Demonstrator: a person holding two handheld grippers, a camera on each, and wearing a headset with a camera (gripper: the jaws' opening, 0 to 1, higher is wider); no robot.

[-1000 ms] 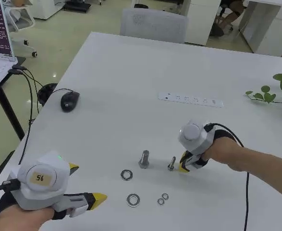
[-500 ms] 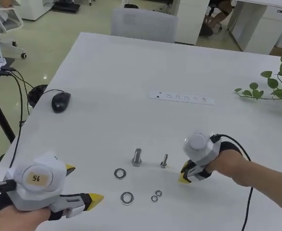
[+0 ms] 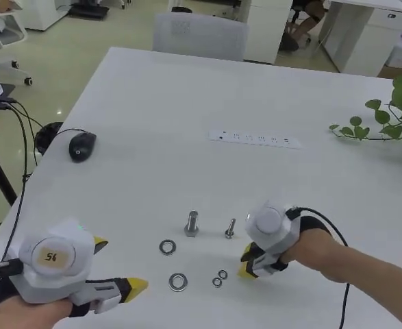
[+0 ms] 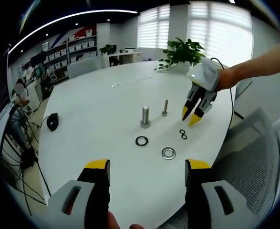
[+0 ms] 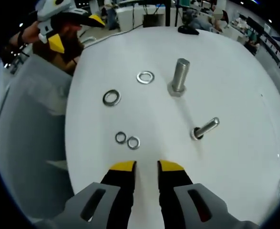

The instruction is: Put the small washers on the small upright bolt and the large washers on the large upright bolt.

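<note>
White bench (image 3: 187, 103): matt top carrying every part. A black computer mouse (image 3: 82, 146) lies well off to the left, out of my way.
Left tool (image 4: 147, 166): yellow-tipped jaws spread wide with nothing between them. I hold it low at the near left corner, aimed towards the washers.
Far large washer (image 3: 167, 247): flat silver steel ring lying on the bench just left of the thick bolt's foot.
Near large washer (image 3: 178, 281): the same kind of ring, closer to me and apart from the first.
Large bolt (image 3: 192, 223): thick silver hex bolt standing on its head, with a bare shank.
Small washers (image 3: 222, 275): two tiny silver rings lying flat side by side. I cannot tell whether they touch.
Small bolt (image 3: 230, 228): thin silver bolt, upright and bare, just right of the thick one.
Right tool (image 5: 147, 166): jaws only narrowly apart and empty. The tips are low over the bench, just right of the tiny rings.
Progress: nothing is threaded yet. I judge the right side is lining up for a tiny ring.
Risk, pickup: the rings are thin and flat, so the tips may skate over them, shove them away or pinch both at once.
Risk, bolts: each stands free on its head. A nudge from the right tool's body could topple the thin one nearby.
Risk, left: those wide jaws could sweep the near ring aside.
</note>
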